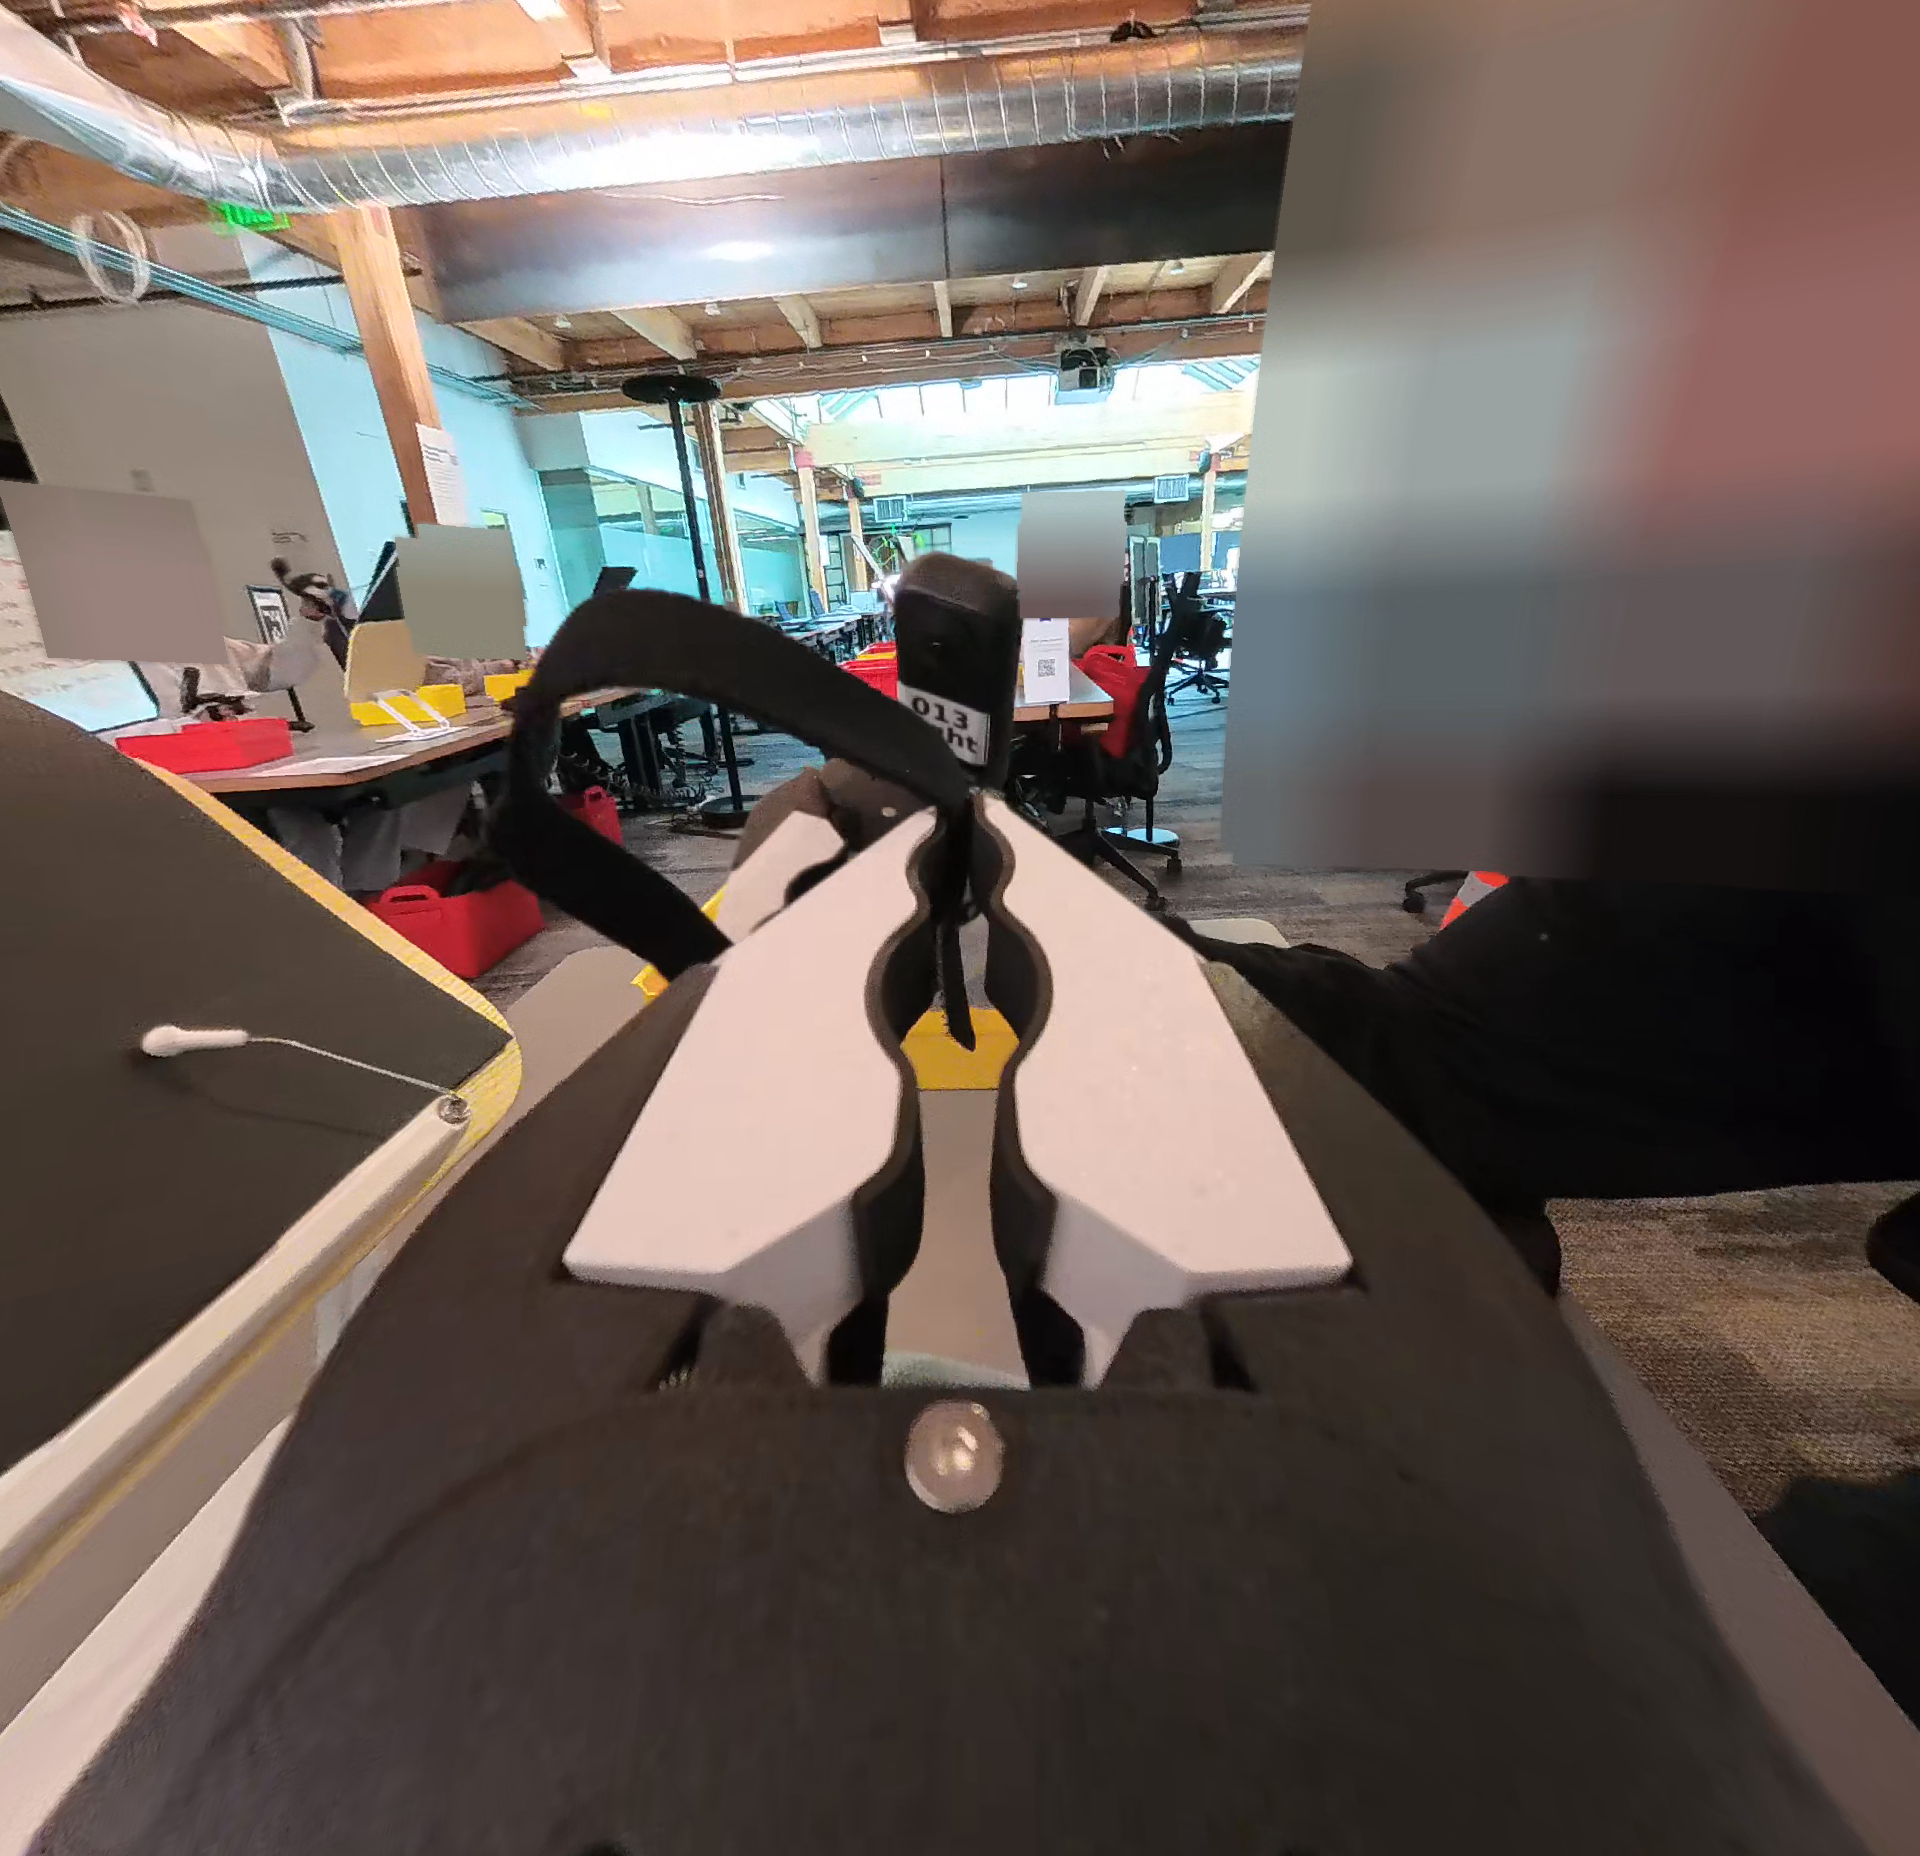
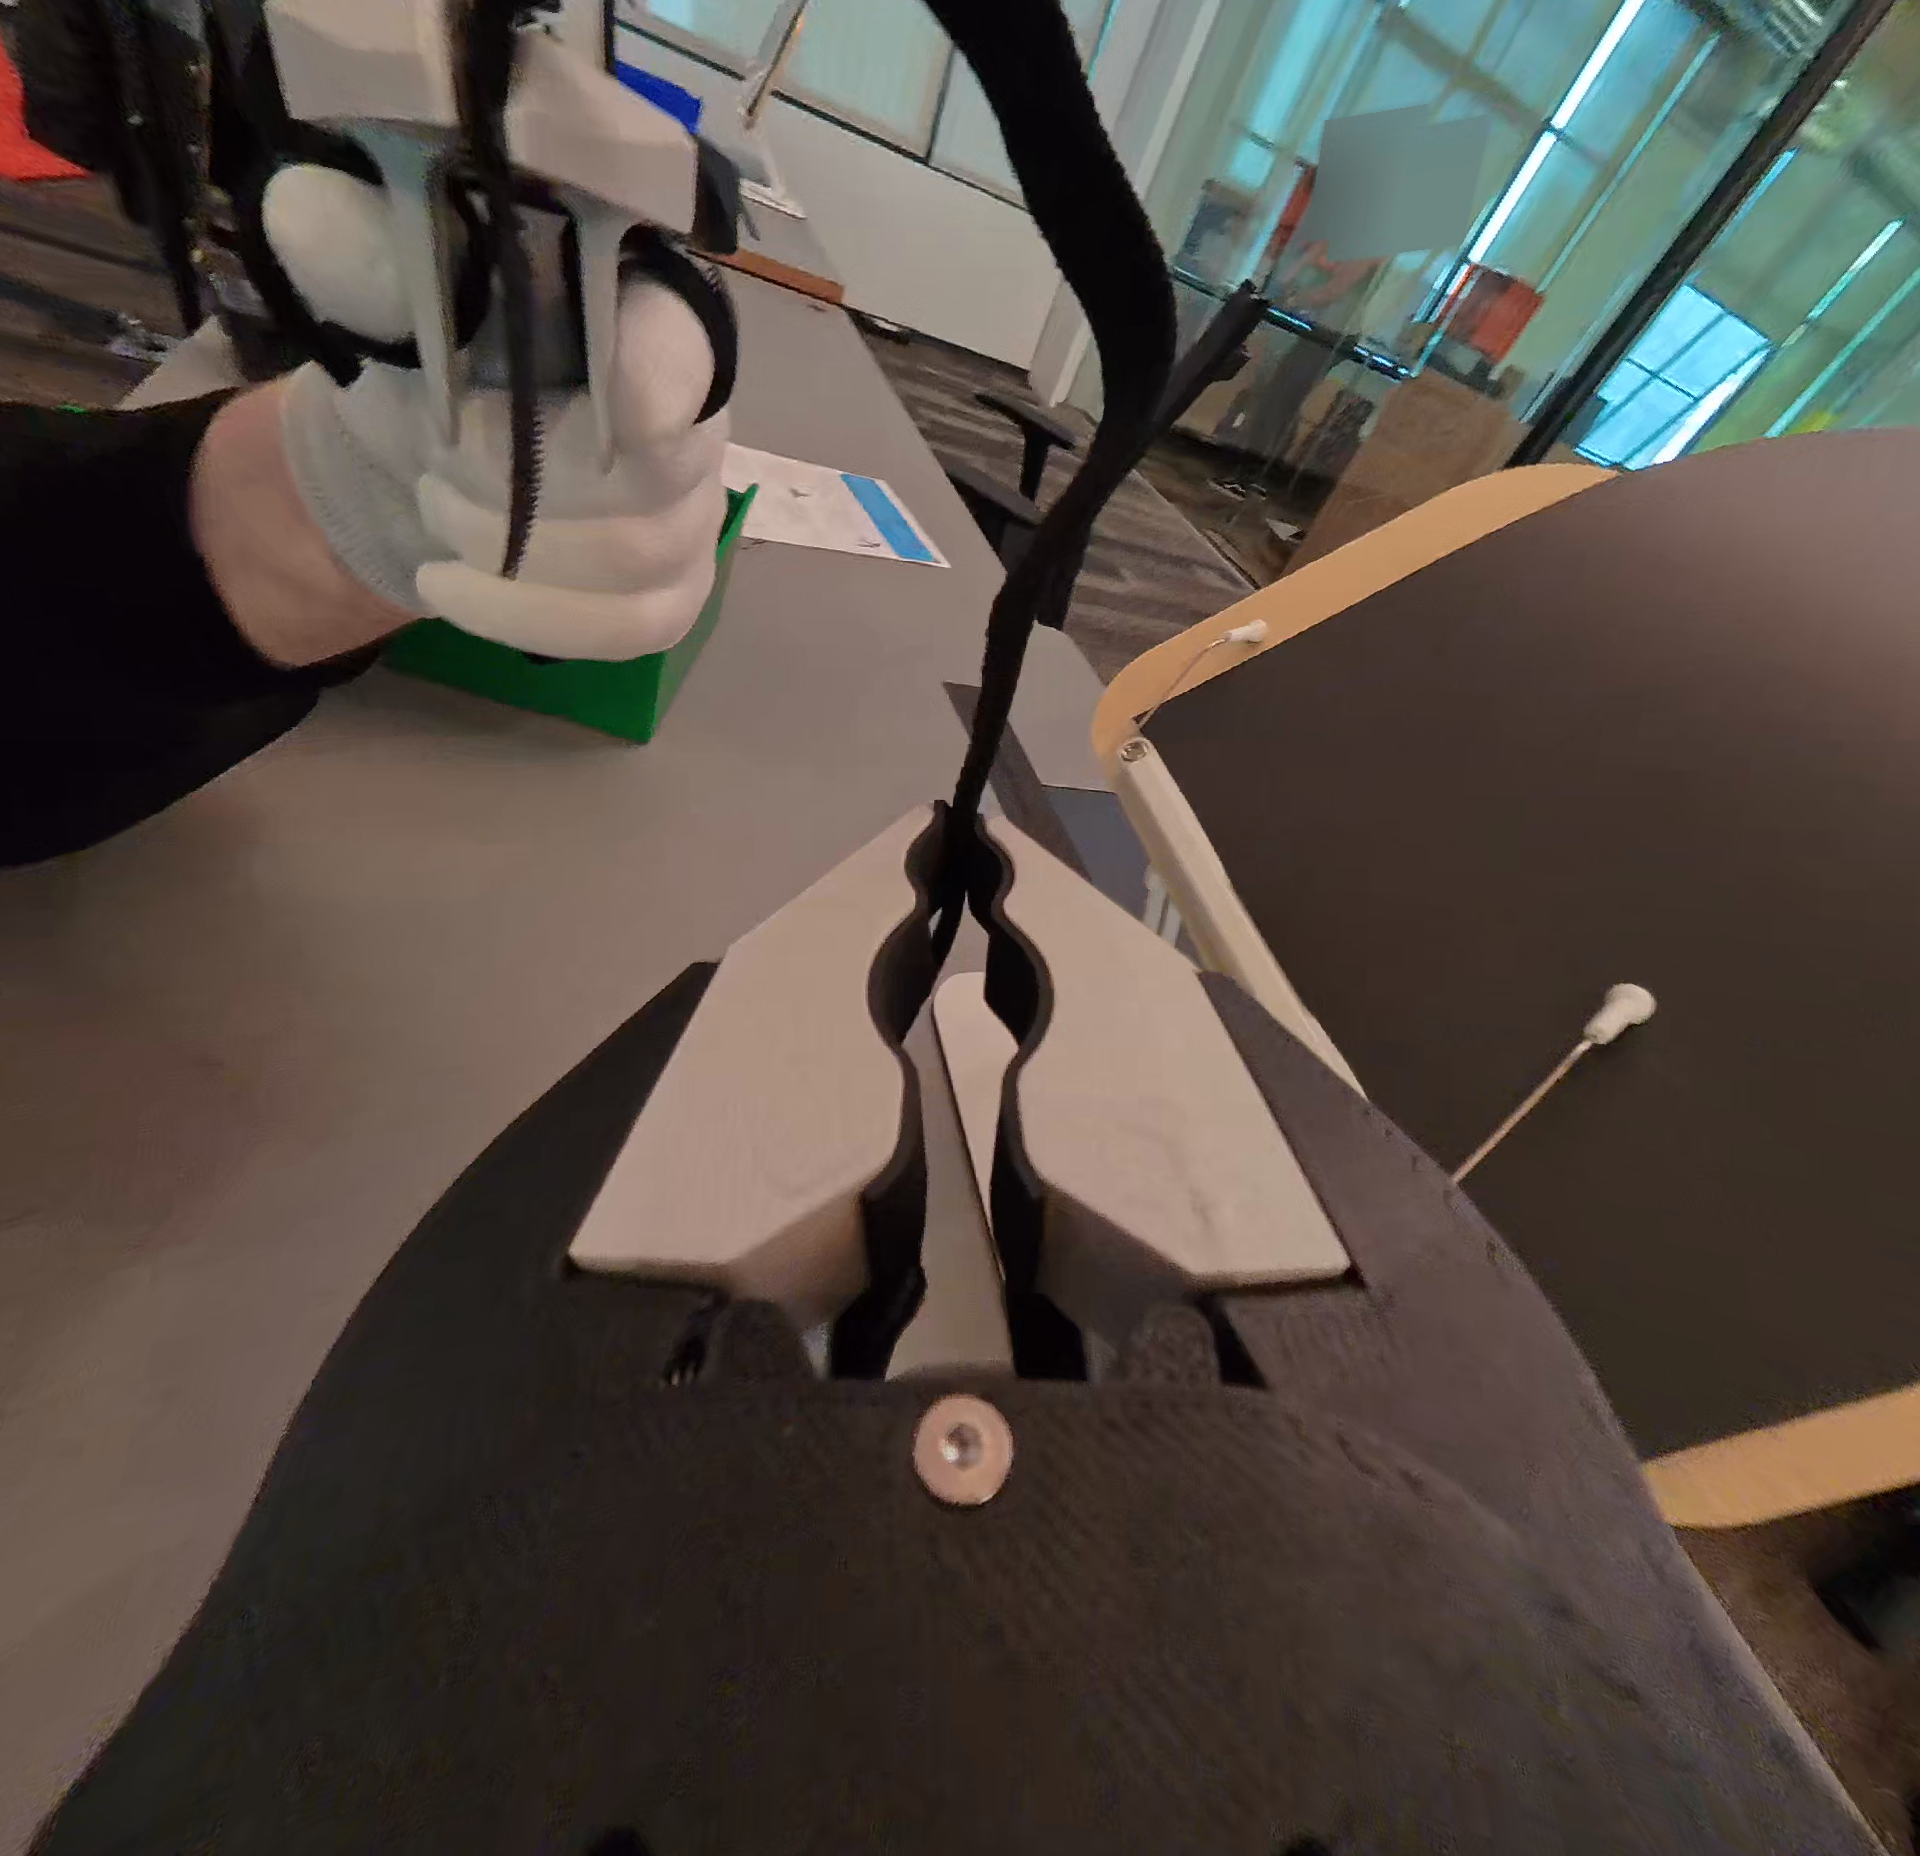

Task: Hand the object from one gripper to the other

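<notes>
Left gripper (image 1: 961, 819): fingers pressed together at tips, clamped on black strap (image 1: 727, 663). Strap loops up and left, short tail hanging down between fingers. Right gripper (image 2: 961, 819): tips likewise pinched tight on other end of same strap (image 2: 1091, 248), which arches up and over to left gripper (image 2: 483, 71) at top left. Both ends held, strap slung between them in air. White-gloved hand (image 2: 540, 518) grips left tool. Below: grey table (image 2: 312, 923), green box (image 2: 582, 684). Dark round panel (image 2: 1558, 871) at right.
</notes>
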{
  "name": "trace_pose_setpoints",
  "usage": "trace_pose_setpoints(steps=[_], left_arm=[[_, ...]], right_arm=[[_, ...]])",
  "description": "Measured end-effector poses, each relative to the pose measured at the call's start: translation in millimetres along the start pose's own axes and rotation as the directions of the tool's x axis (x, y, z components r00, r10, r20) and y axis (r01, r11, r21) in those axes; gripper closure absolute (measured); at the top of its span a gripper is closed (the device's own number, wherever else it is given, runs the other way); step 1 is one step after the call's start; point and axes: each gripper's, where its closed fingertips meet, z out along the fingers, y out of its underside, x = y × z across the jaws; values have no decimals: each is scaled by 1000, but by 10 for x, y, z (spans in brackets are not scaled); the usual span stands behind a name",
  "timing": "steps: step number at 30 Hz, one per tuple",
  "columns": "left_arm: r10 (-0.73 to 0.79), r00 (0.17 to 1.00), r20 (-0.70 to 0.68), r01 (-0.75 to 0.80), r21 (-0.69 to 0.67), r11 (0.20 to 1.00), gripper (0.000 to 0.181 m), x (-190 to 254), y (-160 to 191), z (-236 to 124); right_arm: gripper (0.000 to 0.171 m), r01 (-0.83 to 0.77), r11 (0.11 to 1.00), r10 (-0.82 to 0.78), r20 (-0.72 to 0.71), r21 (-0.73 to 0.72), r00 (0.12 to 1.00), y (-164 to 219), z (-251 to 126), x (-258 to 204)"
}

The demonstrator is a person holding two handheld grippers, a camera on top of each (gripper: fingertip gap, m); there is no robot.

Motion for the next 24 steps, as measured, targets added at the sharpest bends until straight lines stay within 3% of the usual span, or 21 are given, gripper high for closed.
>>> trace_pose_setpoints(steps=[3, 9, 14, 17, 20, 24], left_arm=[[13, 1000, 14, -13, -14, 1000, 181, 0, -29, -19], [14, 999, 31, -13, -34, 999, 181, -11, -45, -33], [-10, 1000, 10, 11, -63, 998, 181, 38, 0, 16], [-1, 1000, 0, 1, -100, 995, 181, 89, 50, 61], [7, 1000, 3, -7, -156, 988, 181, 105, 130, 88], [52, 998, 25, -42, -300, 953, 181, 97, 344, 106]], right_arm=[[163, 8, 999, -6, 69, -34, 998, 54, 3, -121], [115, 79, 982, -42, 209, -174, 977, 314, -53, -402], [121, 88, 995, -92, 117, 36, 989, -139, -53, -322], [122, 103, 986, -123, 143, 134, 982, -372, -80, -457], [111, 72, 976, -120, 226, 206, 967, -568, -144, -653], [100, 153, 972, -181, 150, 178, 972, -612, -99, -646]])
